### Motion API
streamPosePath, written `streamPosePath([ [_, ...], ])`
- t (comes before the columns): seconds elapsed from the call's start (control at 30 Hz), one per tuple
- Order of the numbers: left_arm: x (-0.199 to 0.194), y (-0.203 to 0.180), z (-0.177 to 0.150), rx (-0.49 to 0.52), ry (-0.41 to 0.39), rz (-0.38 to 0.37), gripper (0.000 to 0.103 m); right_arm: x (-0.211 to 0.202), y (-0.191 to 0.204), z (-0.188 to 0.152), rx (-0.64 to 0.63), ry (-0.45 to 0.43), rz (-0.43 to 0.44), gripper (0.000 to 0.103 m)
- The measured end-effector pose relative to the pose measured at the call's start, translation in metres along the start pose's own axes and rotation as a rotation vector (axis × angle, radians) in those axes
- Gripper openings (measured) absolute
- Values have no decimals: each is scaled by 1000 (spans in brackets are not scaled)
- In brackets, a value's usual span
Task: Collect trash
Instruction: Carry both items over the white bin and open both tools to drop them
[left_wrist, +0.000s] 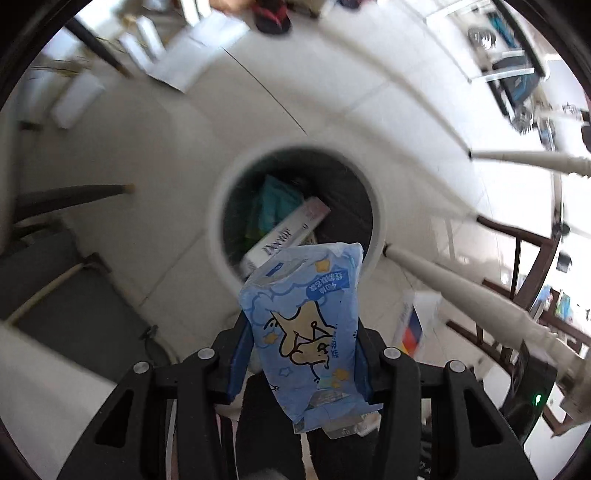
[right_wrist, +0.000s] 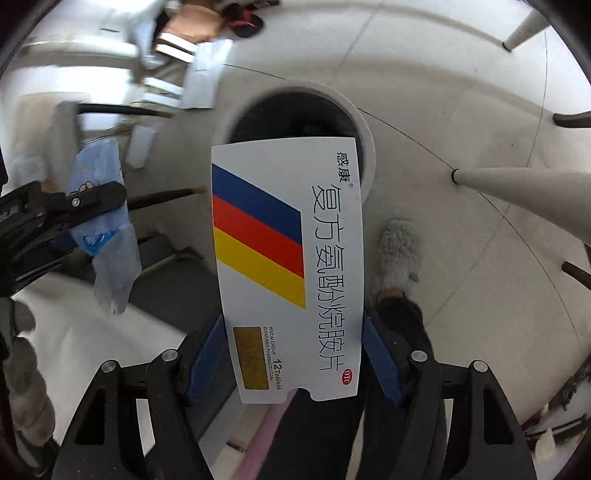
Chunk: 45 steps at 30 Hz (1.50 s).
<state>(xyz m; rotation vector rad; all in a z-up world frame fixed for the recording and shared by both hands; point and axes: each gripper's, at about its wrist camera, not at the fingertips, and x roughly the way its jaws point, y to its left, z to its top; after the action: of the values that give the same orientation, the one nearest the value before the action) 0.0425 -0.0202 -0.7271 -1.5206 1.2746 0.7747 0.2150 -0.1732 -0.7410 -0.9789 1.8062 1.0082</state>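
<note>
My left gripper (left_wrist: 301, 354) is shut on a light-blue cartoon wrapper (left_wrist: 306, 325) and holds it above the near rim of a round white trash bin (left_wrist: 218, 206) on the floor. The bin holds a white carton (left_wrist: 288, 232) and a teal packet (left_wrist: 277, 199). My right gripper (right_wrist: 295, 354) is shut on a white medicine box with blue, red and yellow stripes (right_wrist: 291, 266), held above the same bin (right_wrist: 364, 129). The left gripper with its blue wrapper (right_wrist: 99, 206) shows at the left of the right wrist view.
White table legs (left_wrist: 461, 288) slant in at the right. A grey chair seat (left_wrist: 74, 295) lies at the left. The person's grey slipper (right_wrist: 399, 251) stands on the tile floor beside the bin. Boxes (left_wrist: 177, 55) and red-black shoes (left_wrist: 271, 18) lie beyond it.
</note>
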Motion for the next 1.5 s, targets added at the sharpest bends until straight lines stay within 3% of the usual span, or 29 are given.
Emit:
streamPosePath([
  [0.03,18,-1,10,18,16,5,48,13,-5,9,7,1,3,74],
  [0.13,52,1,29,51,17,12,76,52,-12,48,-3,10,8,74],
  [0.2,63,8,33,41,8,18,81,74,-16,60,-18,13,-1,74],
  [0.27,69,13,37,21,-1,22,96,95,-10,79,-32,26,-9,74],
  [0.3,68,15,38,15,-9,26,98,100,-10,83,-41,30,-15,74],
  [0.43,61,18,34,3,-45,72,98,107,-14,90,-54,31,-22,75],
  [0.53,51,18,27,7,-81,99,98,112,-6,99,-51,11,-8,91],
  [0.63,38,13,13,42,-136,198,98,99,-4,94,-71,-26,-43,92],
  [0.73,23,9,-5,34,-164,233,98,85,1,85,-94,-57,-95,94],
  [0.8,13,12,-16,27,-178,245,98,68,5,78,-106,-99,-146,103],
  [1.03,-45,0,-63,10,-234,290,98,12,27,42,-132,-181,-204,103],
  [1.5,-159,-22,-160,6,-267,295,98,-128,73,-42,-227,-268,-196,103],
])
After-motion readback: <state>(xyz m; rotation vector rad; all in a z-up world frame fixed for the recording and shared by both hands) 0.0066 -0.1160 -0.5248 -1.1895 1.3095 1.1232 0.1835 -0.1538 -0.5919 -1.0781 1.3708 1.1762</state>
